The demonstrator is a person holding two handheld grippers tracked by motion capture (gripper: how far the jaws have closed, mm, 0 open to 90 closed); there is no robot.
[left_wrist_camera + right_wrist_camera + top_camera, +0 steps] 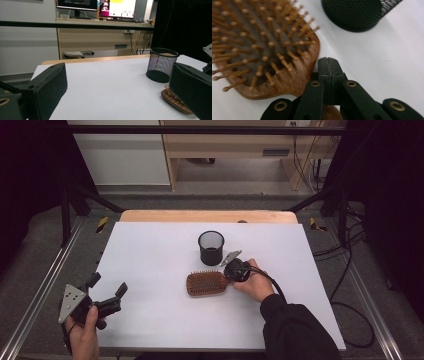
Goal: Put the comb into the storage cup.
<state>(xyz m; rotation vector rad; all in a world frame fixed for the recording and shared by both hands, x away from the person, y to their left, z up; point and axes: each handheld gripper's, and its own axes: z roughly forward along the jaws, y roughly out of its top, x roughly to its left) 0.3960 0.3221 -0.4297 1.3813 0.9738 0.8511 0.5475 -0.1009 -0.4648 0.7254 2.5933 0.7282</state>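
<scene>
Right claw (235,270) clamped low on hairbrush (206,283) handle, centre frame on table (150,270); may twist out, or knock mesh cup (211,247) just above. Left claw (107,292) wide, lower left.

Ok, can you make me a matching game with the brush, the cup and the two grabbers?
Things:
1. hairbrush
2. mesh cup
3. left gripper
4. right gripper

Descriptions:
a. black, standing upright behind the brush
b. jaws wide open, near the table's front left corner
c. brown, lying bristles up
d. jaws pressed together at the brush's handle end

Pairs: 1-c, 2-a, 3-b, 4-d
</scene>
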